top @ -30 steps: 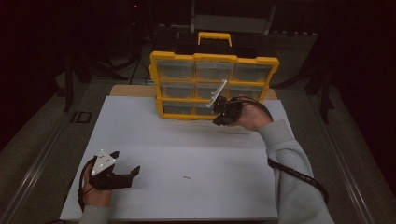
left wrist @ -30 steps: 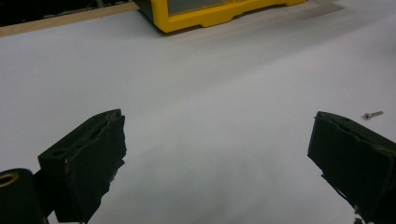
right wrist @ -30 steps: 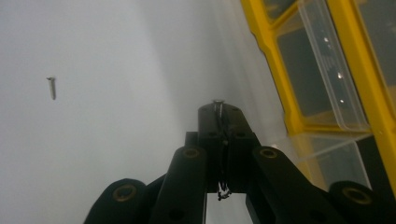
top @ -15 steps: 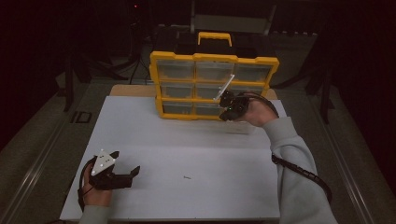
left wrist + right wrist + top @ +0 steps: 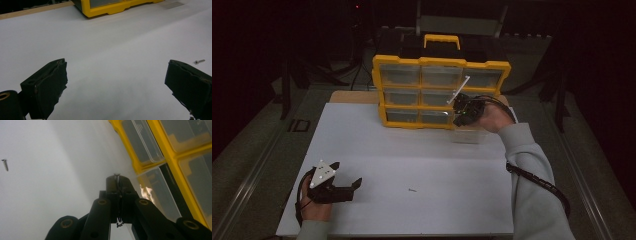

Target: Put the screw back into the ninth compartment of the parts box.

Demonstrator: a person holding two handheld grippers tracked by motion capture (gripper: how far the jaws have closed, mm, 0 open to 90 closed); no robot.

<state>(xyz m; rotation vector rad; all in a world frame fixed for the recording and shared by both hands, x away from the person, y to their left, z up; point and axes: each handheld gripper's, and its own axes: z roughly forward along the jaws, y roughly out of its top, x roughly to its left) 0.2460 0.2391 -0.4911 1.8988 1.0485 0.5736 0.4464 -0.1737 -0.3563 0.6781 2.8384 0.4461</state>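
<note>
The right gripper [image 5: 117,178] has its jaws pinching a small screw [image 5: 116,175] at their tips, just beside the yellow organizer's open drawer [image 5: 160,192]. The left gripper [image 5: 116,82] rests with jaws spread.

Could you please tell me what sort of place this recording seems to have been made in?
Probably a workshop or lab bench set up for recording: a white table in a dark room, a yellow plastic parts organiser with clear drawers, and a small loose screw.

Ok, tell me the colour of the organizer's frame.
Yellow; the organizer shows best in the high view.
</note>
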